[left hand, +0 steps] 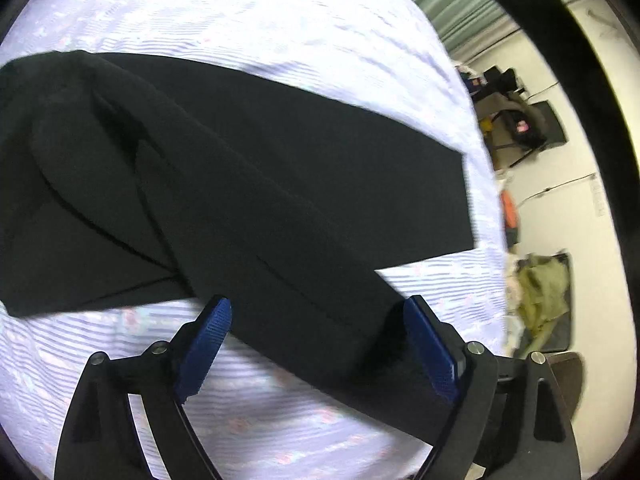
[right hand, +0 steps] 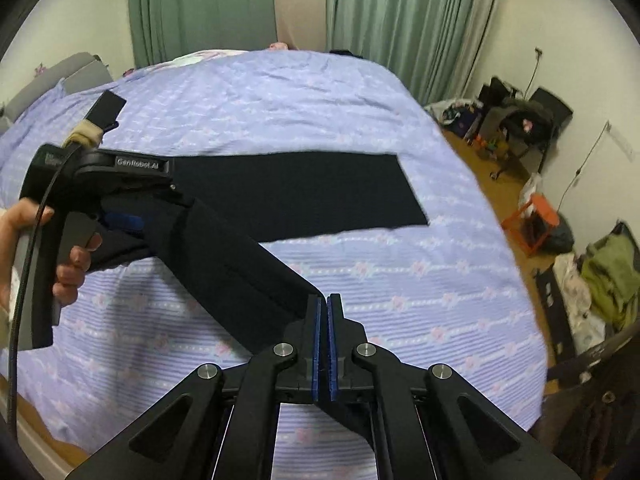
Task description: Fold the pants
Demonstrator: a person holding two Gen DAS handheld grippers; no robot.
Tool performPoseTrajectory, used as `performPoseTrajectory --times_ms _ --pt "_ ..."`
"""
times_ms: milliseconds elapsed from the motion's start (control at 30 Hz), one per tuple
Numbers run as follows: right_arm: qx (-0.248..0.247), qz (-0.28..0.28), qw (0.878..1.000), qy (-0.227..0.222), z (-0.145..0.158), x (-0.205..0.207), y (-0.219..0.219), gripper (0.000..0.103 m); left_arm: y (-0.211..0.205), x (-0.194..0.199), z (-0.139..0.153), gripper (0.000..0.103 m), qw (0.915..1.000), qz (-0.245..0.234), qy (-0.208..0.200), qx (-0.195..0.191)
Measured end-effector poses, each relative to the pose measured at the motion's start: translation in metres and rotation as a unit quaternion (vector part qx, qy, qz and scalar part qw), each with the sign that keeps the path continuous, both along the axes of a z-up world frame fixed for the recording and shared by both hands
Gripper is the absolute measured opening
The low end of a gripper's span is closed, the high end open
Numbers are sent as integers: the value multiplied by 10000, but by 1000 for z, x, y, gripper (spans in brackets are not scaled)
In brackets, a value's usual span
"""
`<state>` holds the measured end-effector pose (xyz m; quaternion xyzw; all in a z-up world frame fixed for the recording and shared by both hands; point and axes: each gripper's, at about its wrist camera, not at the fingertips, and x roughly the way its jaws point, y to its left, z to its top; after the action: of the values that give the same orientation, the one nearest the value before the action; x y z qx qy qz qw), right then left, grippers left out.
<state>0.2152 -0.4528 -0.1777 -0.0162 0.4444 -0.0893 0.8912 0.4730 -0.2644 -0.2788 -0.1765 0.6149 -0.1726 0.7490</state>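
Black pants (left hand: 248,184) lie on a lilac bedspread (left hand: 260,8). One leg lies flat across the bed (right hand: 304,196). The other leg (right hand: 240,272) is lifted and stretched between the two grippers. My left gripper (left hand: 316,312) is open, its blue pads (left hand: 204,344) wide apart, with the lifted leg passing between them. In the right wrist view the left gripper (right hand: 120,216) sits at the left, held by a hand. My right gripper (right hand: 323,300) is shut on the hem end of the lifted leg.
The bed (right hand: 280,92) fills the middle. Green curtains (right hand: 400,12) hang behind it. To the right is a wooden floor with chairs and clothes (right hand: 520,120), an orange stool (right hand: 532,220) and a green garment pile (right hand: 608,272).
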Motion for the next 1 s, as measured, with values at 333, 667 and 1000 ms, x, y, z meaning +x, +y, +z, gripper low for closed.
performPoseTrajectory --times_ms 333,667,1000 --pt "-436 74 9981 -429 35 15 -8 3 -38 26 24 57 9991 -380 64 153" --pt "-570 -37 9954 -772 43 85 -71 2 -73 81 58 13 9968 -218 -772 -31" --pt "-493 -313 9981 198 -23 251 -168 0 -101 167 35 43 9947 -145 -806 621"
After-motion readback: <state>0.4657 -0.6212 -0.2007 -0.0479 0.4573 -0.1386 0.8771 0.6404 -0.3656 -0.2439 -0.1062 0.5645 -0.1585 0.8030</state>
